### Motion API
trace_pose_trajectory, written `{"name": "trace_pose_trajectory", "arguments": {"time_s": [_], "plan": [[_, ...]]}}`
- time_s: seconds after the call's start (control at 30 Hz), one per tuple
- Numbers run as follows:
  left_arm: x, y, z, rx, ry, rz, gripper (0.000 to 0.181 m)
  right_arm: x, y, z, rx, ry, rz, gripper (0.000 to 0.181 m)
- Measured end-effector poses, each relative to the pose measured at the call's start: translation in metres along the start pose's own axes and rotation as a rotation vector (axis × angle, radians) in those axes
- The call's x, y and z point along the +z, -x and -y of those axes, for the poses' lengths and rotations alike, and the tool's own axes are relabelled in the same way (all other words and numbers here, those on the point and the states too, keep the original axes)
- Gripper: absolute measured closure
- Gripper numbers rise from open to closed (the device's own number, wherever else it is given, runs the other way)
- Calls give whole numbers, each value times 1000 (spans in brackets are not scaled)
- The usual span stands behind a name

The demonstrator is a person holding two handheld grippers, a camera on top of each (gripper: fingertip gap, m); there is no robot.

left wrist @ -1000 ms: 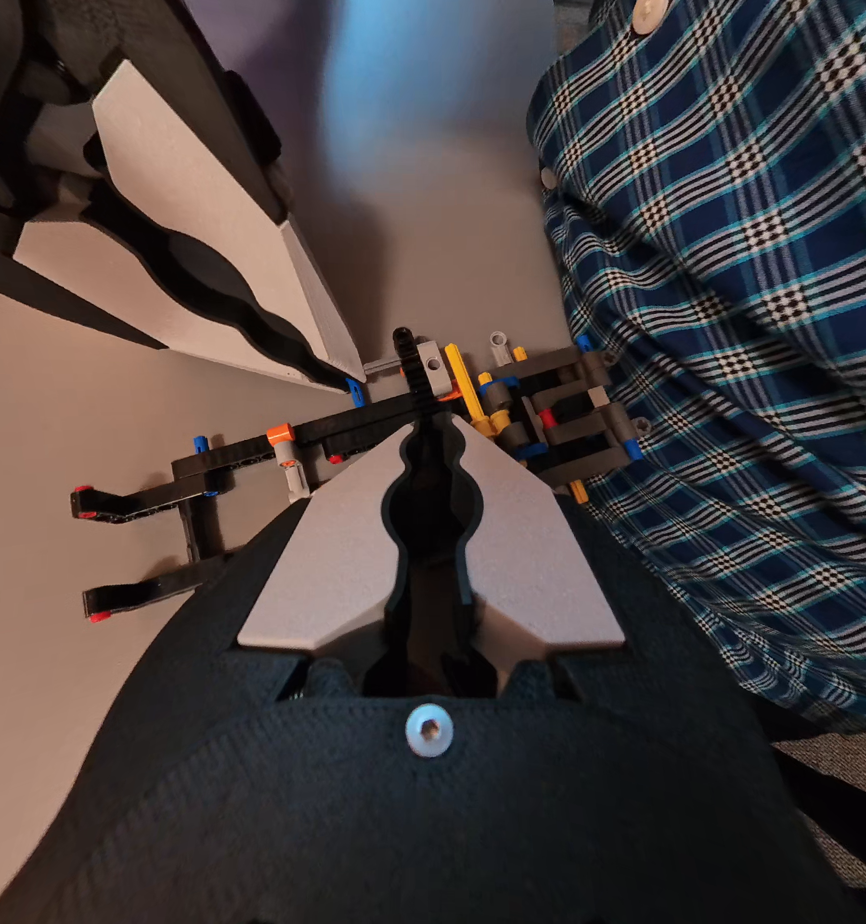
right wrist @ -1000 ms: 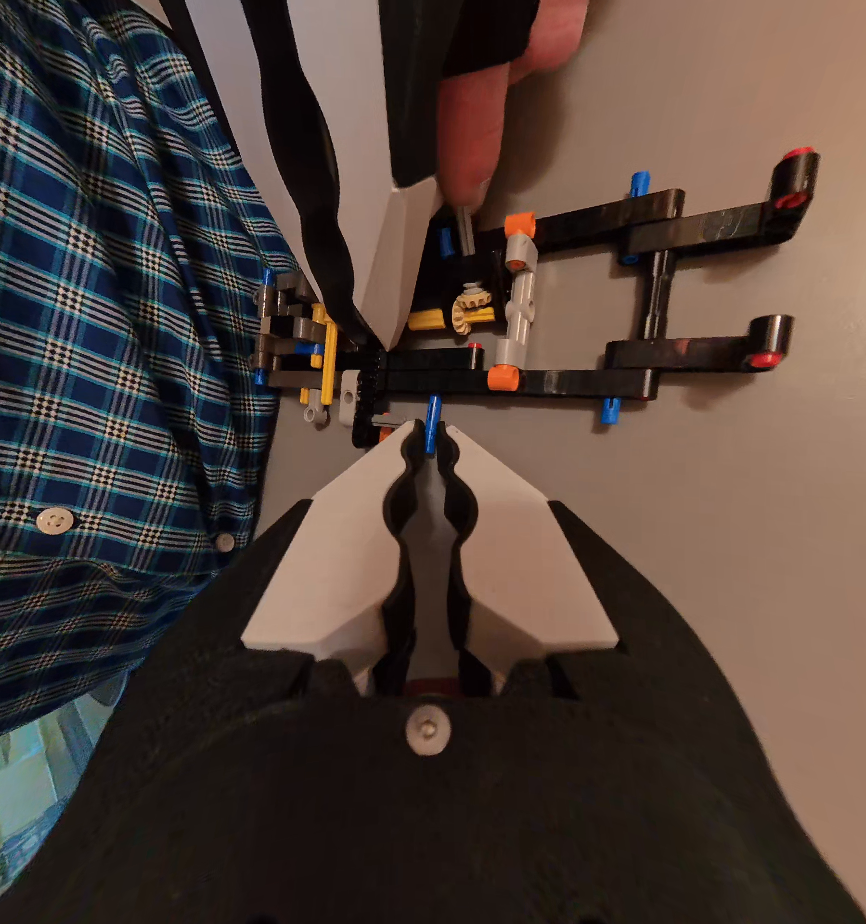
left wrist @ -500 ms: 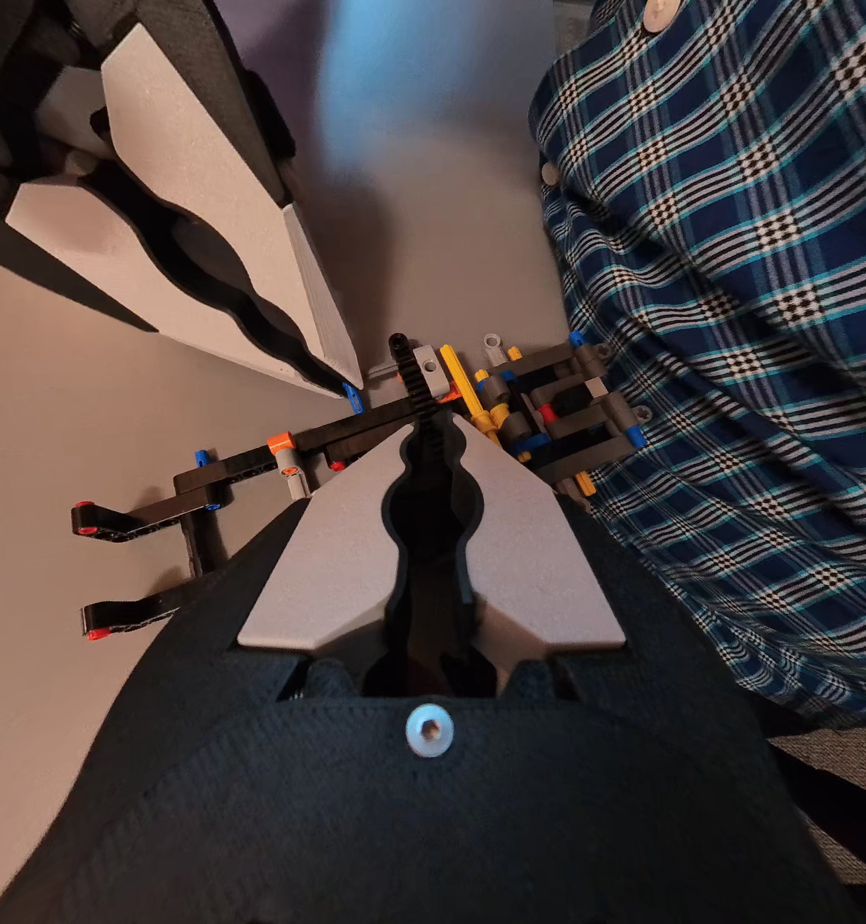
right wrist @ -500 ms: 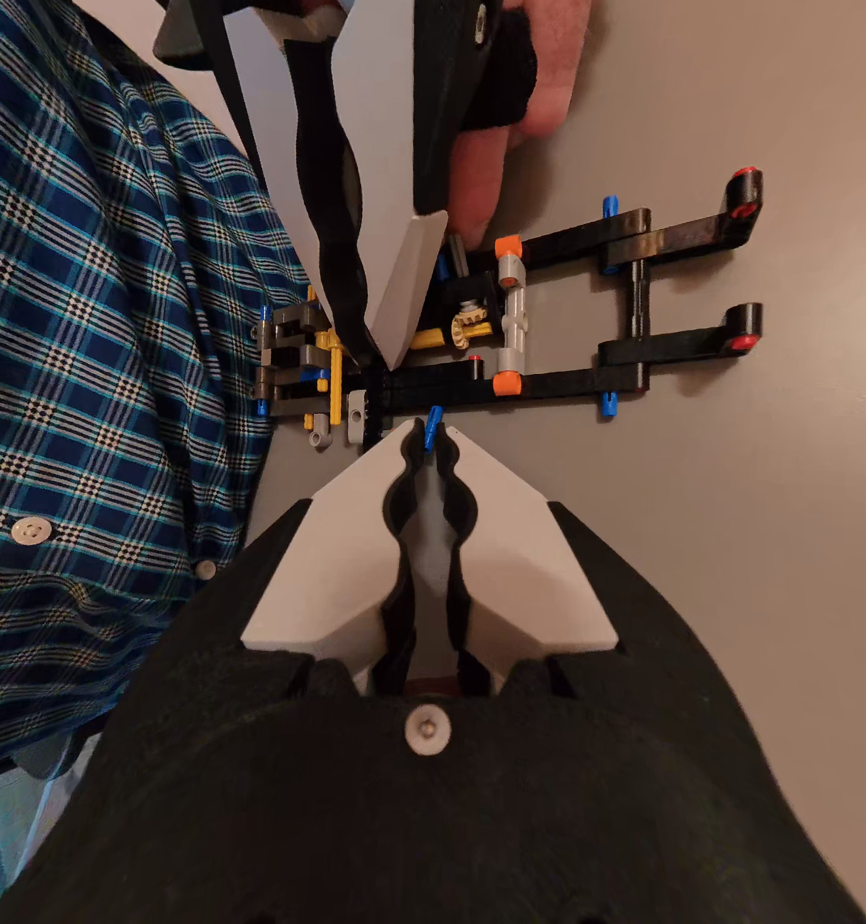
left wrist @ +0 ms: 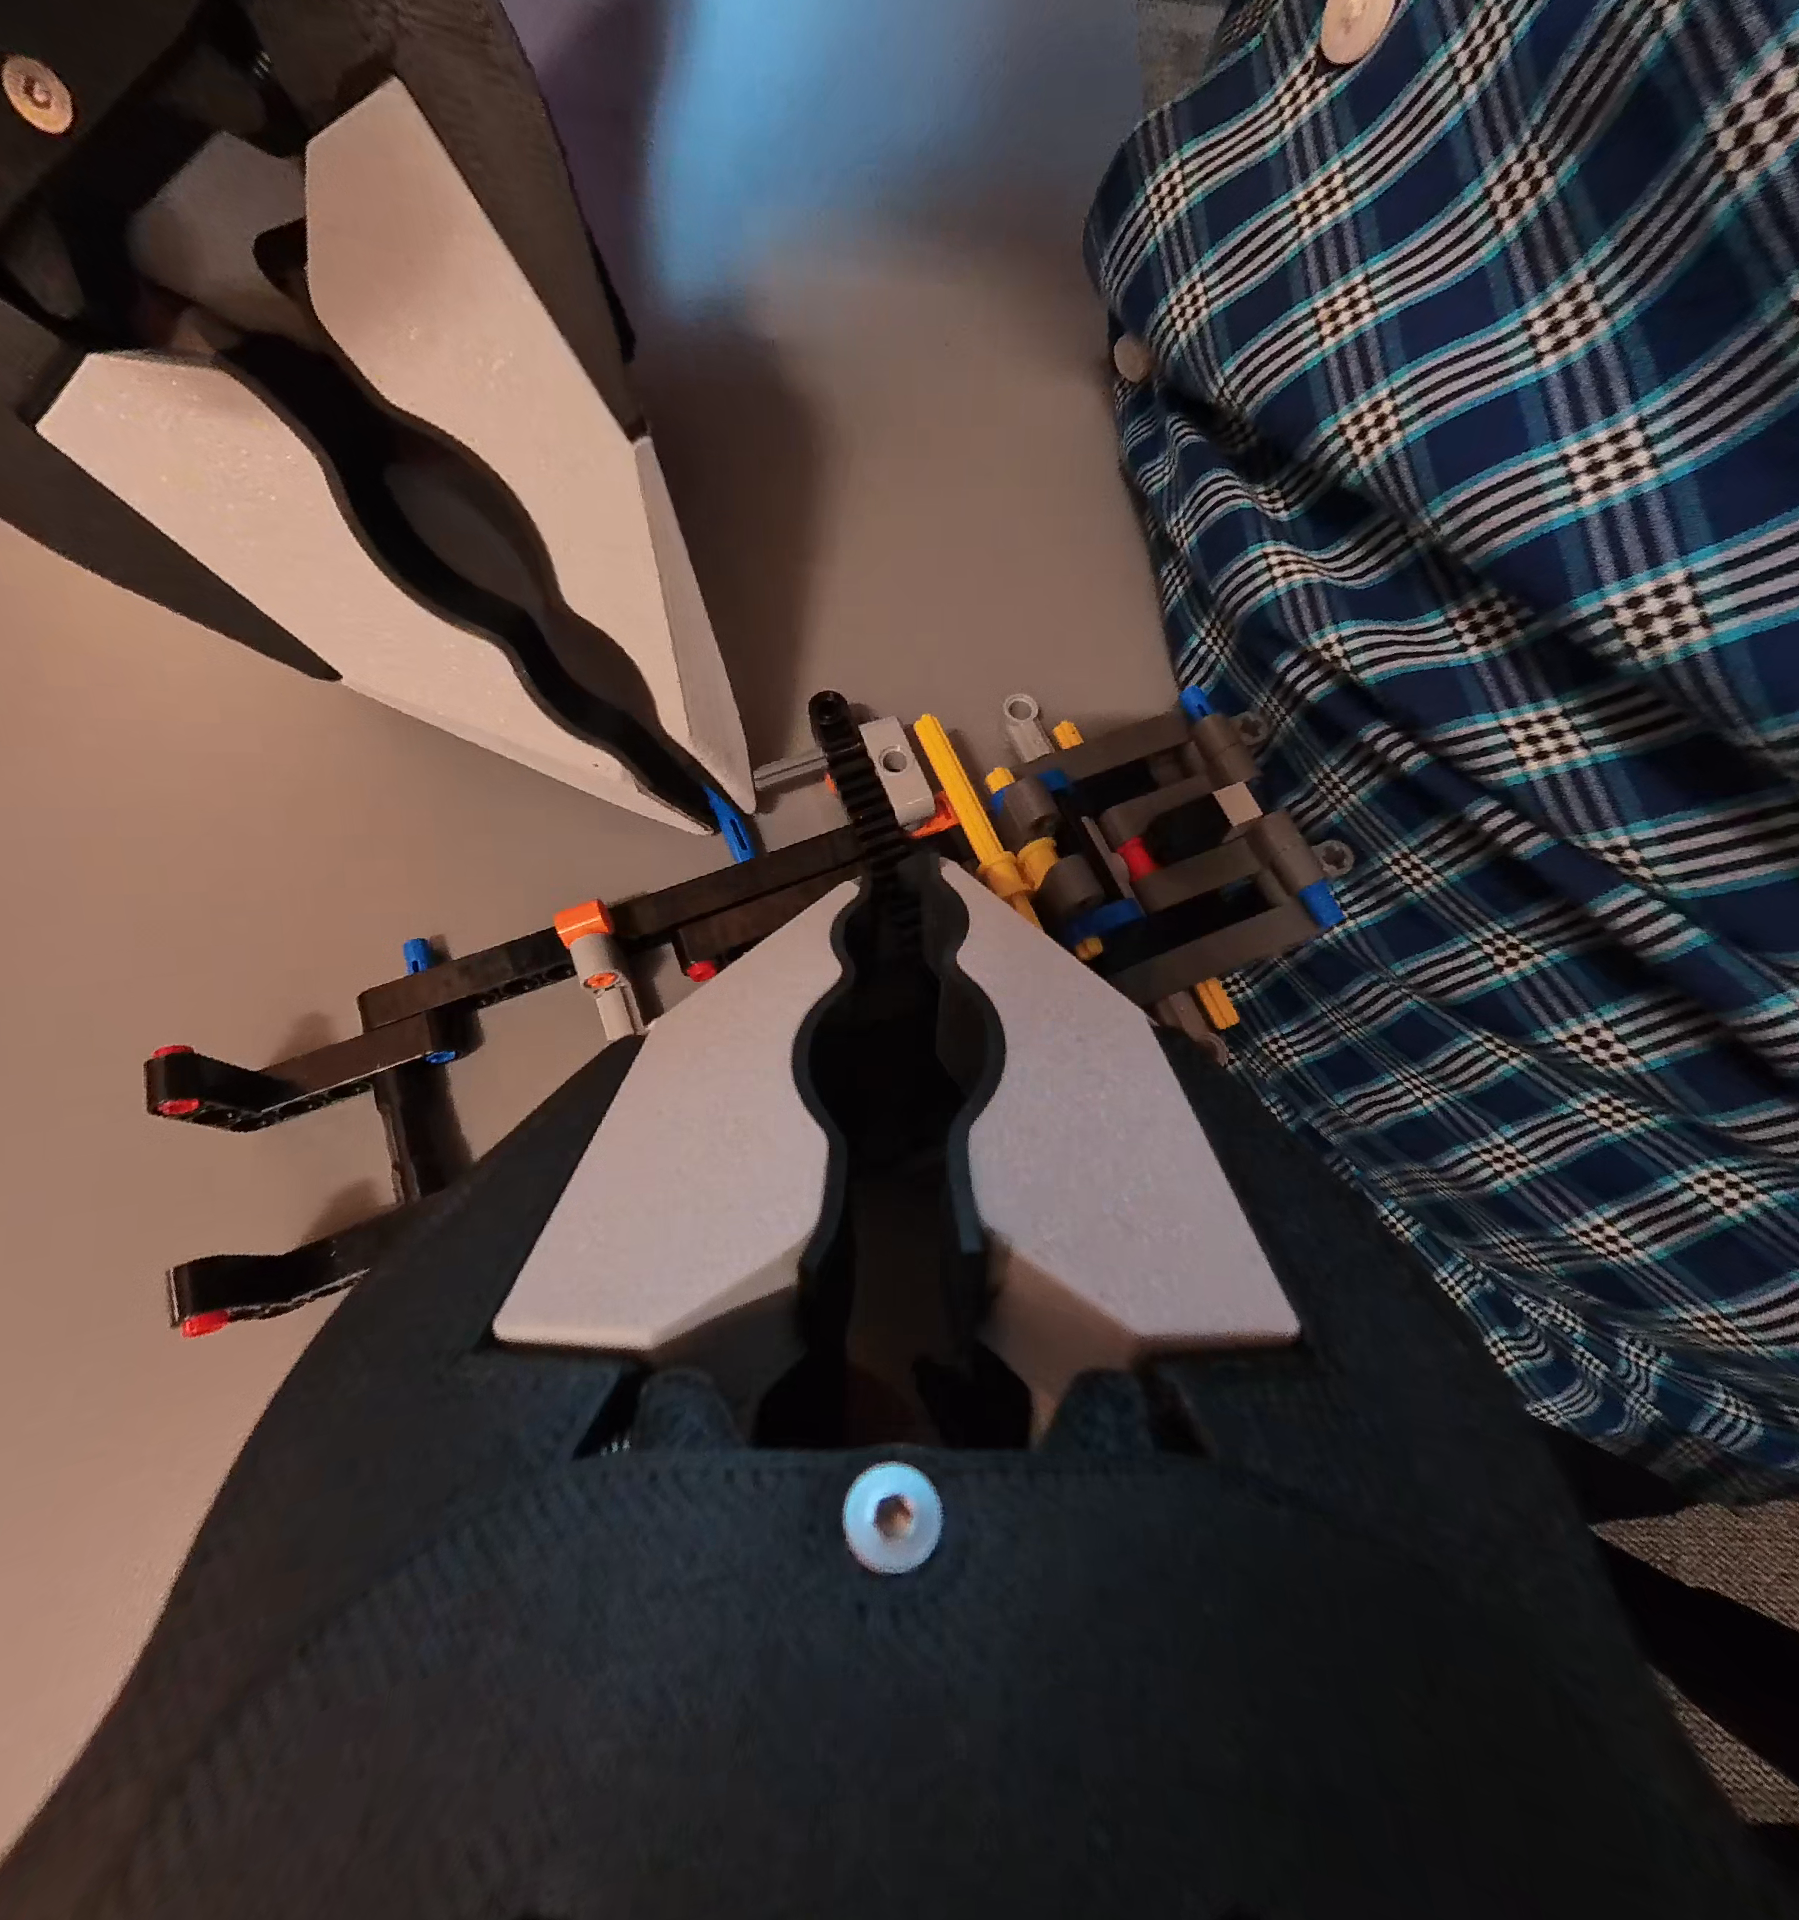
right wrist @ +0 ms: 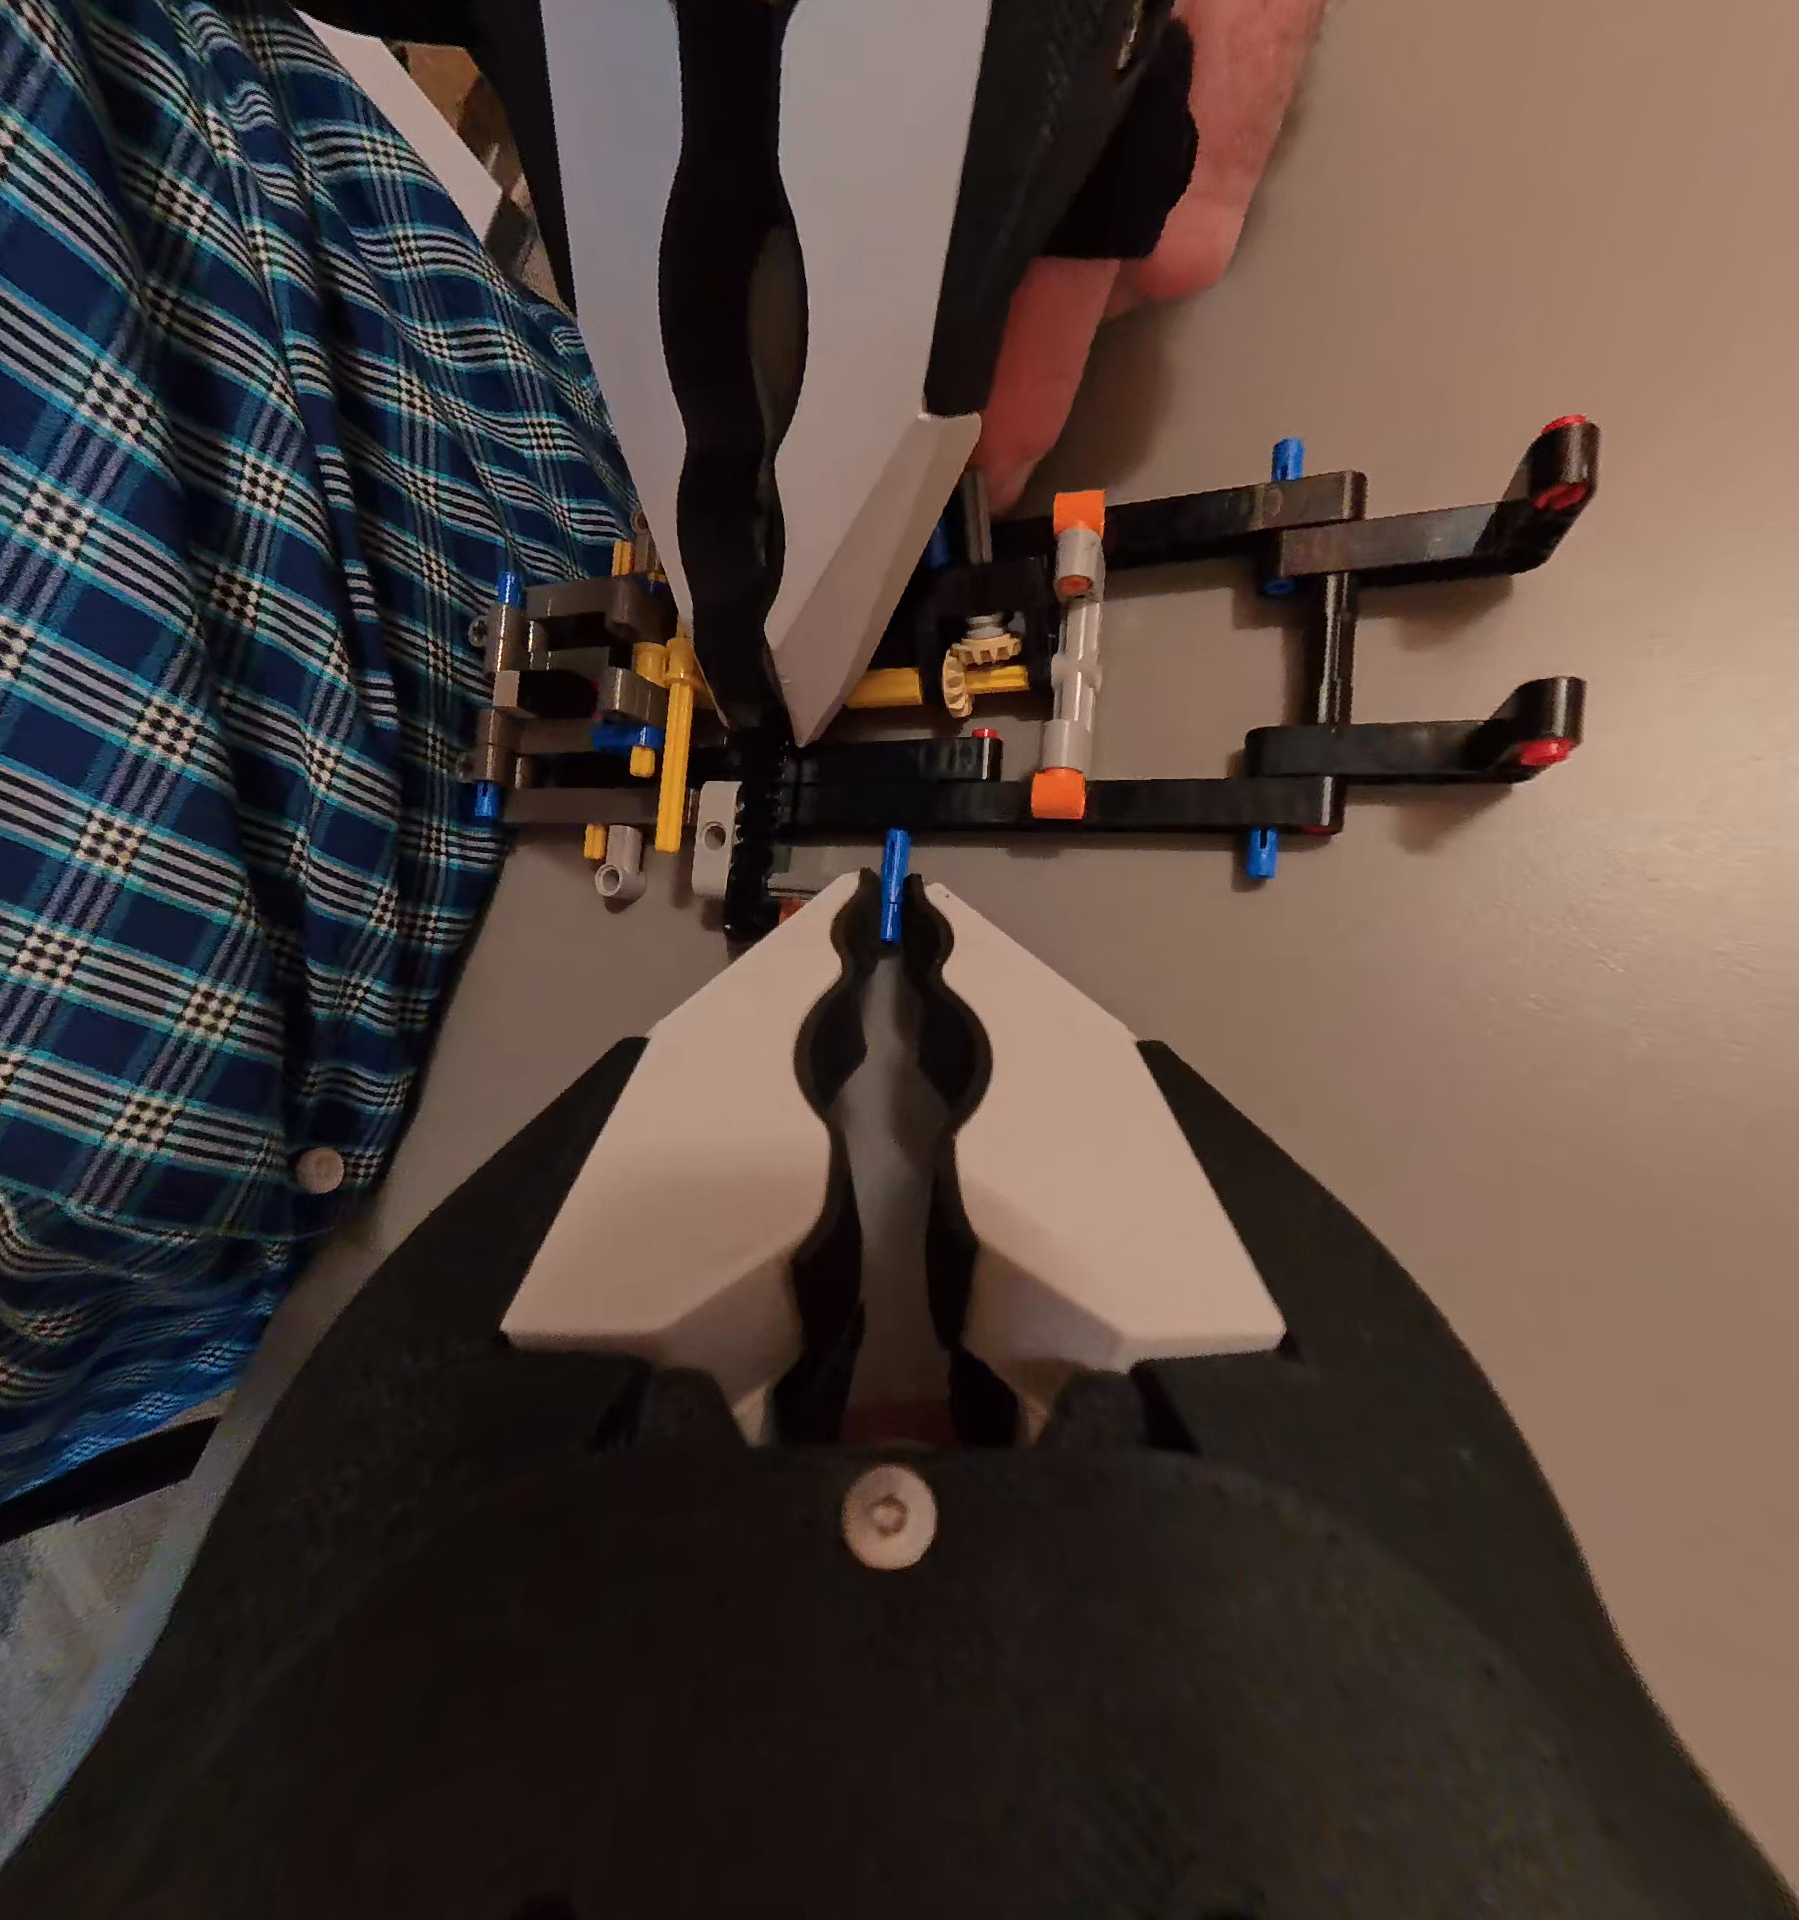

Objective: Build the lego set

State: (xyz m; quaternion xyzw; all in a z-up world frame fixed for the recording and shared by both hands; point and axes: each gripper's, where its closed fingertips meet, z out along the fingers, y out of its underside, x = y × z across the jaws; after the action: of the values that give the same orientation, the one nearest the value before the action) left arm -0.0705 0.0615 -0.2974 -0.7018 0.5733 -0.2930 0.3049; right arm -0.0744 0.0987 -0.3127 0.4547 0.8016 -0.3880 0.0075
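No writing or brand mark shows on anything here. The lego frame [right wrist: 978,717] lies flat on the tan surface [right wrist: 1497,1143] against the person's plaid shirt [right wrist: 199,623]; from the shirt rightward it runs grey linkage, black toothed rack [right wrist: 755,831], orange connectors, then two red-tipped arms. The right gripper [right wrist: 890,894] pinches a blue pin [right wrist: 892,883] just beside the frame's near beam, while the left gripper [left wrist: 890,883] clamps the rack. Only the right wrist view shows the tan gear [right wrist: 968,670] and a hand [right wrist: 1134,260].
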Motion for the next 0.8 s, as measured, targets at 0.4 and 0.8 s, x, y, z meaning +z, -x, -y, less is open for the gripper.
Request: {"name": "trace_pose_trajectory", "arguments": {"time_s": [0.4,0.8], "plan": [[-2,3,4,0,-31,48,170,1,0,0,-62,0,-32,180],[-4,23,-9,-90,123,230,181,2,1,1,-50,-7,-43,180]]}}
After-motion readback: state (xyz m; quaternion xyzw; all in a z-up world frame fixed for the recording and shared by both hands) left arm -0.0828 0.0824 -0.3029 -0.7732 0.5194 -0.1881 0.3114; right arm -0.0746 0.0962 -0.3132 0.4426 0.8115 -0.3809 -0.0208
